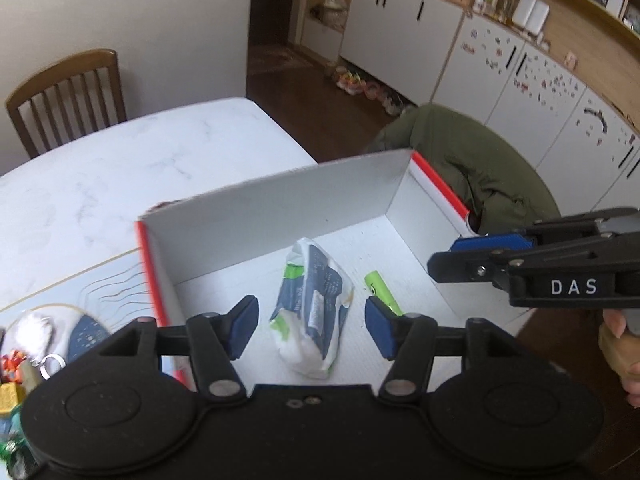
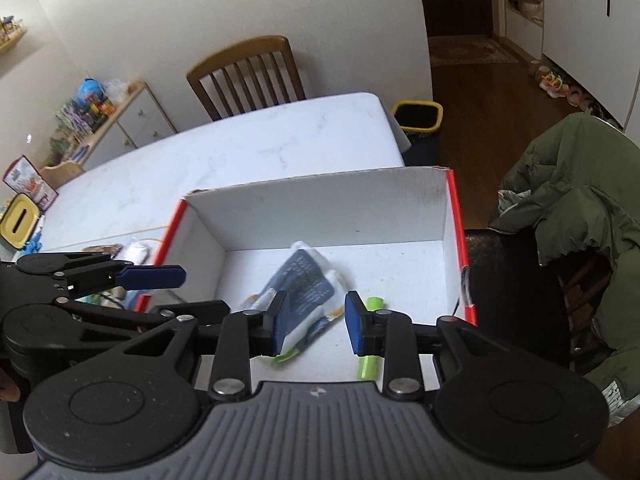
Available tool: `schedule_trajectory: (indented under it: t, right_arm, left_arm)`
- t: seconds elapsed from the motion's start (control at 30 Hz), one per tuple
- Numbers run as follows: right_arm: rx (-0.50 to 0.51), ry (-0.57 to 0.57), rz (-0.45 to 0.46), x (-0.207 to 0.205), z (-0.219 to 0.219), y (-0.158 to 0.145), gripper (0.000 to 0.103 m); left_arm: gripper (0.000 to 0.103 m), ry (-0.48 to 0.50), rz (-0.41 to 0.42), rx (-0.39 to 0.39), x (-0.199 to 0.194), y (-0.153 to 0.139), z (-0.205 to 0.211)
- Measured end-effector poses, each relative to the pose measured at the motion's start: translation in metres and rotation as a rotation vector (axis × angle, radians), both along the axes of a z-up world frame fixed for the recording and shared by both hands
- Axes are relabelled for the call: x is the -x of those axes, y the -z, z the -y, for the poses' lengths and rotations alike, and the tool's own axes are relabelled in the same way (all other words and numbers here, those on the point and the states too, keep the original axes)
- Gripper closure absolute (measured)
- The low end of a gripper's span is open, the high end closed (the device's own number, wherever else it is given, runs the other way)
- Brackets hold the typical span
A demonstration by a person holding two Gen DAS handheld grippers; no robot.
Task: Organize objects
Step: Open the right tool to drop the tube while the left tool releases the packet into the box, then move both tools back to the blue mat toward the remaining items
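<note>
Open cardboard box point(image 2: 332, 208), red-edged, white inside, sits at the near right corner of the marble table point(image 1: 132, 168). Inside: 1 tissue packet point(image 1: 310, 312) mid-floor, 1 green tube point(image 1: 382, 292) beside it, apart. Left gripper point(image 1: 310, 328) spread, empty, above the packet. Right gripper point(image 2: 316, 322) spread, empty, over the box. Small clutter point(image 1: 24, 360) left of the box; wooden chair point(image 2: 248, 76) at the far end.

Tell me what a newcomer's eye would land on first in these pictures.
First, the white box with orange-red edges sitting open on the marble table, holding a crumpled tissue pack and a green tube beside it. Next, both grippers poised over the box: the left gripper and right gripper, each open and empty. An olive jacket drapes a chair right of the box.
</note>
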State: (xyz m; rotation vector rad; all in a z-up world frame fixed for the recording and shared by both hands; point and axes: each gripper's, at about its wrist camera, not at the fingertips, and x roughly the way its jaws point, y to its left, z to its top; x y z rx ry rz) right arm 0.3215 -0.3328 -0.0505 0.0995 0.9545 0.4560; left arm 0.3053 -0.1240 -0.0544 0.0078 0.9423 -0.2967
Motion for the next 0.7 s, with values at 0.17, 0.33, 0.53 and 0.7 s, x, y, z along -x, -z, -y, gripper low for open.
schedule_trajectory:
  t: [0.17,0.33,0.53,0.7]
  right_arm:
    - [-0.005,-0.024,0.068,0.022,-0.01,-0.011,0.045]
    - [-0.023,-0.023,0.1,0.043,-0.025,-0.019,0.042]
    - [-0.029,-0.026,0.138,0.071,-0.056,-0.029,0.034]
    - [-0.044,-0.014,0.13,0.091,-0.084,-0.031,0.026]
  left_arm:
    - [0.038,-0.019,0.075,-0.01,0.028,-0.02,-0.019]
    - [0.024,-0.053,0.119,0.01,0.051,-0.034,-0.043]
    - [0.018,-0.094,0.141,0.015,0.073,-0.042,-0.08]
    - [0.011,-0.112,0.154,0.015,0.09,-0.043,-0.112]
